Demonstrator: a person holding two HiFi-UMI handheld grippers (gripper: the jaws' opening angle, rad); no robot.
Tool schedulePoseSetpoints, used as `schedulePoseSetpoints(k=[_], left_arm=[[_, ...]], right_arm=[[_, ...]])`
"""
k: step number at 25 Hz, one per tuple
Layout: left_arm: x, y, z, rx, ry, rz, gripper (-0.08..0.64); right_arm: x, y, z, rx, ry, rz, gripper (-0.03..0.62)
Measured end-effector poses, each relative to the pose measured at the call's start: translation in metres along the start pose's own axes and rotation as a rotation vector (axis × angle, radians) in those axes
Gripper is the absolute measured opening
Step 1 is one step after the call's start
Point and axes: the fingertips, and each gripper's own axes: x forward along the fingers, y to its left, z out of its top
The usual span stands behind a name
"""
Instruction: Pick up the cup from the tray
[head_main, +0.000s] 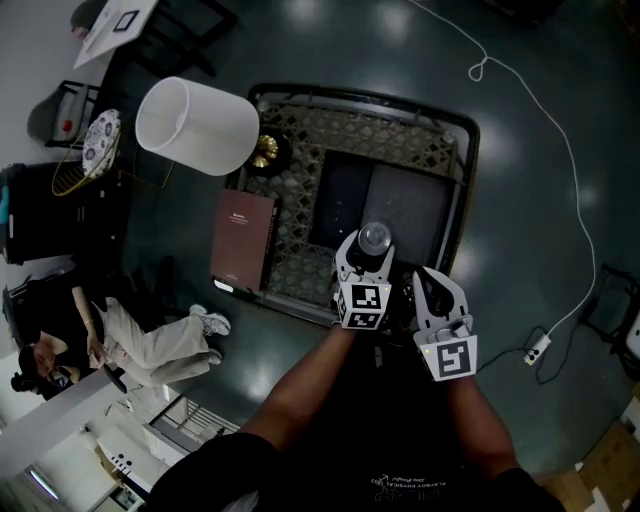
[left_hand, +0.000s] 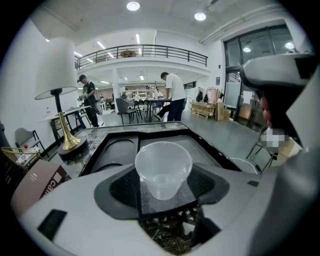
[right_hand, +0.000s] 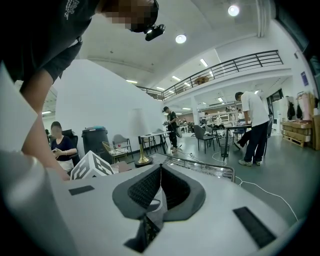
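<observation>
Where the cup (left_hand: 163, 162) stands: upright and mouth up on the tray (left_hand: 170, 137), near the tray's front edge and just by the seam between its dark half and its greyer half.
Cup: clear plastic, rim round, base resting on the tray.
Left hand-held gripper (left_hand: 165, 176): jaws spread, with one pad on each side of the cup and both close to its rim; whether either pad touches the cup cannot be told.
Right hand-held gripper (right_hand: 161, 172): pads pressed together with nothing between them; it is held just beside the left one at the bench's near edge, apart from the cup.
Bench (head_main: 300, 265): lattice-patterned top inside a metal rail; the tray lies on its middle and right part.
Book (head_main: 243, 240): dark red, lying flat on the left part of the bench, beside the tray but not touching it.
Lamp (head_main: 197, 125): white shade, with a brass foot at the far left corner of the bench.
Floor (head_main: 520, 240): dark and glossy; a white cable (head_main: 565, 170) trails across it to the right of the bench.
Seated person (head_main: 150, 340): on the floor left of the bench, legs stretched toward it.
</observation>
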Motion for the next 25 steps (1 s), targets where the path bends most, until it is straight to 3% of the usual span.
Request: schedulePoseSetpoints(k=[14, 25], left_arm=[[-0.005, -0.002, 0.002, 0.014, -0.012, -0.007, 0.296], [-0.032, 0.002, 0.023, -0.018, -0.081, -0.006, 0.295]], right_arm=[[-0.005, -0.003, -0.003, -0.003, 0.005, -0.015, 0.009], [-0.007, -0.002, 0.002, -0.026, -0.012, -0.013, 0.009]])
